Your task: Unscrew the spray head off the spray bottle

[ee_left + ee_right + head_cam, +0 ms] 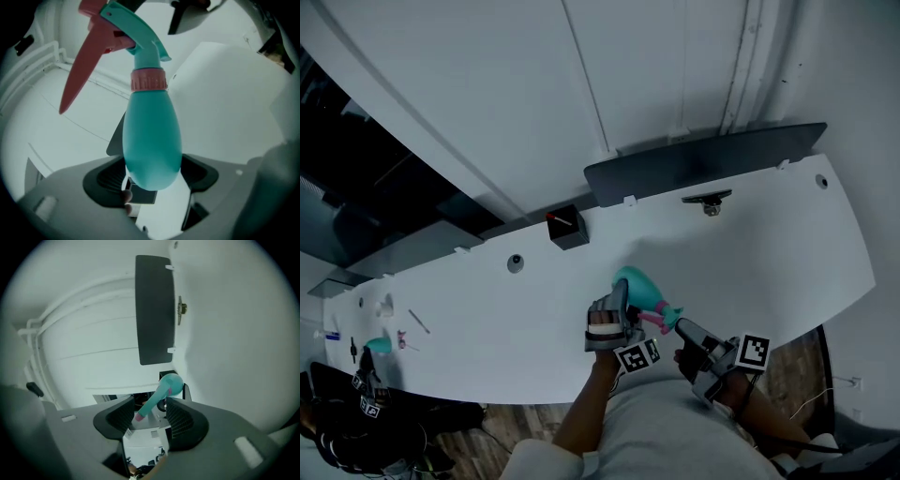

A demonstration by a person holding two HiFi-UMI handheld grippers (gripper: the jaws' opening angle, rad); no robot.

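— Left tool (152, 177) pinching the base of the teal pear-shaped plastic spray bottle (152, 136)?
— Yes, holding it aloft. Right tool (146, 420) is spread; the teal-and-pink spray head (133, 37) sits at its tips, ungripped.
— Next?
— Probably closing on the pink ribbed collar (148, 79) beyond, then twisting. White surface (769, 244) lies below both tools; open room all round.

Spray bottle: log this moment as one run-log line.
left gripper: shut on spray bottle | right gripper: open | spray head: attached
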